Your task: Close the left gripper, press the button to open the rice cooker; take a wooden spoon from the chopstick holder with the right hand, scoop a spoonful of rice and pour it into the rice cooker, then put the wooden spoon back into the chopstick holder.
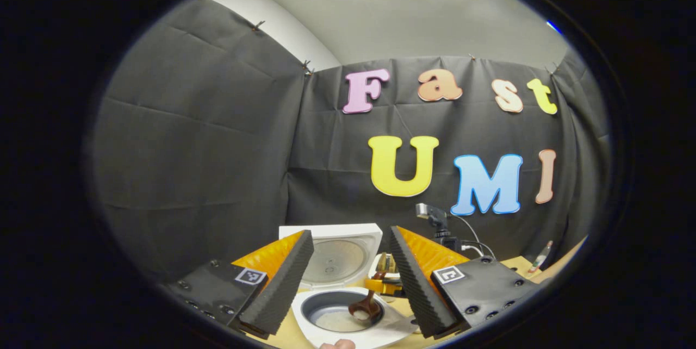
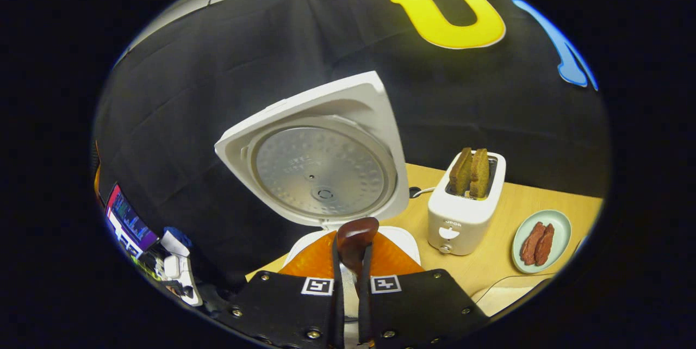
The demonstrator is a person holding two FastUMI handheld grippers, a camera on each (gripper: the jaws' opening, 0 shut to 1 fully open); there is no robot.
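The right claw (image 2: 348,284) is clamped on the handle of the dark brown wooden spoon (image 2: 356,237), its two black ribbed fingers almost meeting around the shaft, which runs forward between them. From this camera the spoon's rounded end rises just in front of the orange finger backs, with the white rice cooker (image 2: 326,169) right behind it, its lid swung up and the round grey metal inner plate facing the claw.

The left gripper view looks at the same moment from farther back. There the spoon's bowl (image 1: 363,311) is down inside the cooker's dark grey inner pot (image 1: 340,311), touching or just above a pale layer of rice at the bottom, with a small white heap on the spoon itself. The left claw (image 1: 348,284) hangs with its black foam fingers spread wide apart, holding nothing, the open cooker framed between them.

So the lid is already open and the step in hand looks like the pour: rice is going off the spoon into the pot. Next, I judge, the spoon must be tipped until it is bare, then lifted clear of the pot rim without catching the raised lid, and carried to the chopstick holder, which I cannot pick out with certainty here.

On the light wooden desk (image 2: 505,251) to the right stand a white toaster (image 2: 462,213) with two brown slices, and a pale green plate (image 2: 560,226) of sausages.
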